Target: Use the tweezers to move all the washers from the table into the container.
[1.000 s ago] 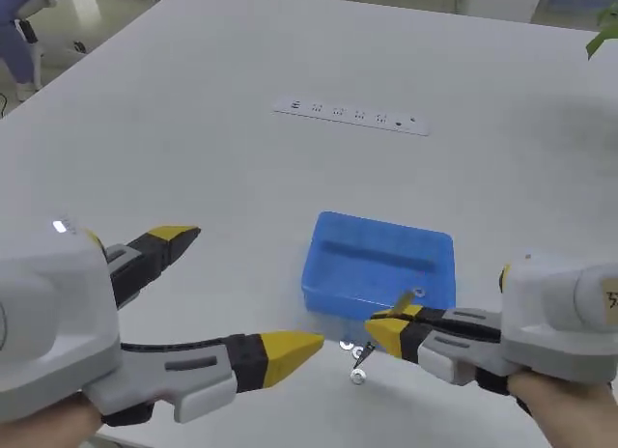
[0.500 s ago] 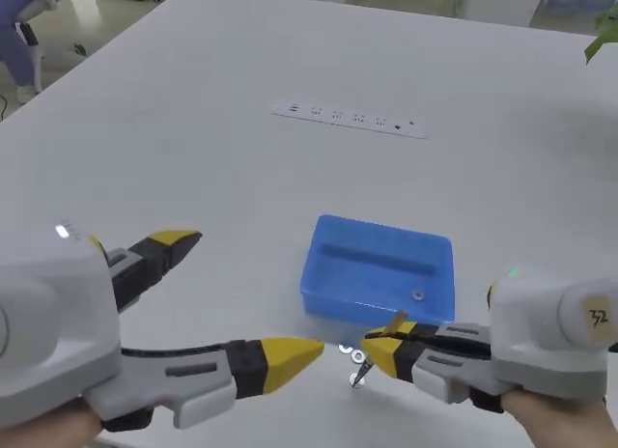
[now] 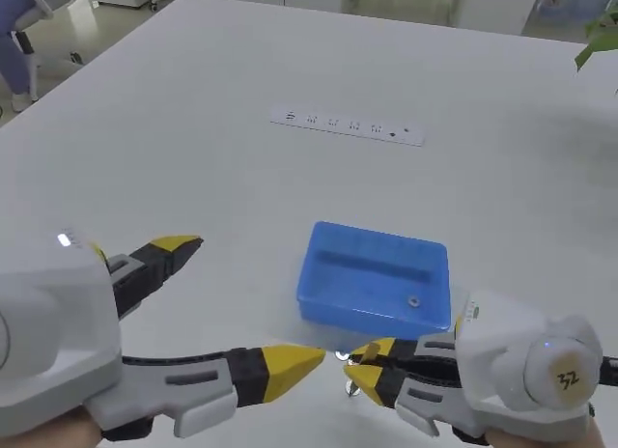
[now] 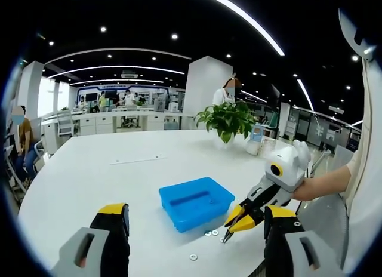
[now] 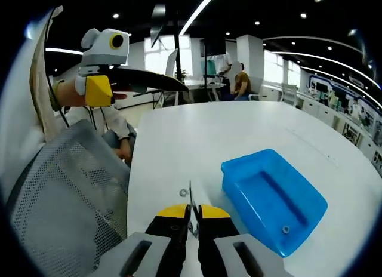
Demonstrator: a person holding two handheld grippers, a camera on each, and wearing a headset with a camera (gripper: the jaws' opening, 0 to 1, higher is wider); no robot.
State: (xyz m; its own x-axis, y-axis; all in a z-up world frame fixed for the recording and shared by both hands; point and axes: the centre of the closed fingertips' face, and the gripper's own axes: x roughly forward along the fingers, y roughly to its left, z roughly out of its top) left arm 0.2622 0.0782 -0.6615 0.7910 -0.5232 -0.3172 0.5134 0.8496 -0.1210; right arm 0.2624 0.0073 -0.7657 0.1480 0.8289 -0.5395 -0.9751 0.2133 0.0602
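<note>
- Right claw (image 3: 365,363): clenched on the tweezers (image 5: 191,200), jaws almost meeting around the thin blades. The tweezer tips angle down to the bench (image 3: 193,129), just beside a loose washer (image 5: 183,193).
- Left claw (image 3: 238,300): released, jaws spread wide, grasping nothing, hovering over the bench left of the container.
- Container (image 3: 377,265): blue, shallow, rectangular, on the bench just beyond the right claw. One stored washer (image 3: 413,300) lies inside, toward the near right corner in the head view.
- Washer pair (image 4: 211,232): on the bench, just beside the container's near edge, by the tweezer tips.
- Single washer (image 4: 193,257): on the bench, apart from the pair, nearer the left claw.
</note>
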